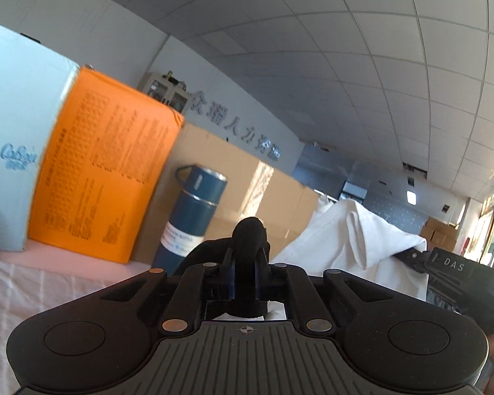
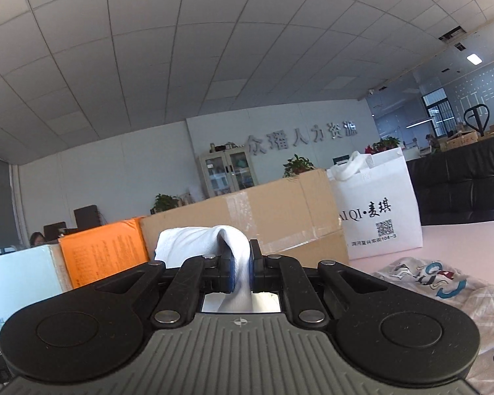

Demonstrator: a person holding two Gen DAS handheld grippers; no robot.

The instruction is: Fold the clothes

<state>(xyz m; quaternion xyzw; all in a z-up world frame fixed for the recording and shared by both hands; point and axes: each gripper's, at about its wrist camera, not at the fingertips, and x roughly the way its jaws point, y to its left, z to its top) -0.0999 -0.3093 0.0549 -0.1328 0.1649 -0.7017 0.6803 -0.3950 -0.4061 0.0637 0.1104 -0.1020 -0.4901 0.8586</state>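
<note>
My left gripper point(image 1: 247, 263) is shut on a fold of black cloth point(image 1: 250, 230) that bunches up between its jaws. My right gripper point(image 2: 241, 263) is shut on a fold of white cloth point(image 2: 210, 240) that drapes over its tips. In the left wrist view the white cloth point(image 1: 352, 240) hangs raised at the right, held by the other gripper point(image 1: 444, 266), whose tips are hidden in the cloth. Both grippers are lifted above the table and tilted up toward the ceiling.
A blue flask point(image 1: 191, 217), an orange box point(image 1: 105, 177), a pale blue box point(image 1: 13, 138) and a taped cardboard box point(image 2: 280, 210) line the back of the table. A white shopping bag point(image 2: 378, 207) stands right. A printed garment point(image 2: 444, 283) lies on the pink tabletop point(image 2: 471, 233).
</note>
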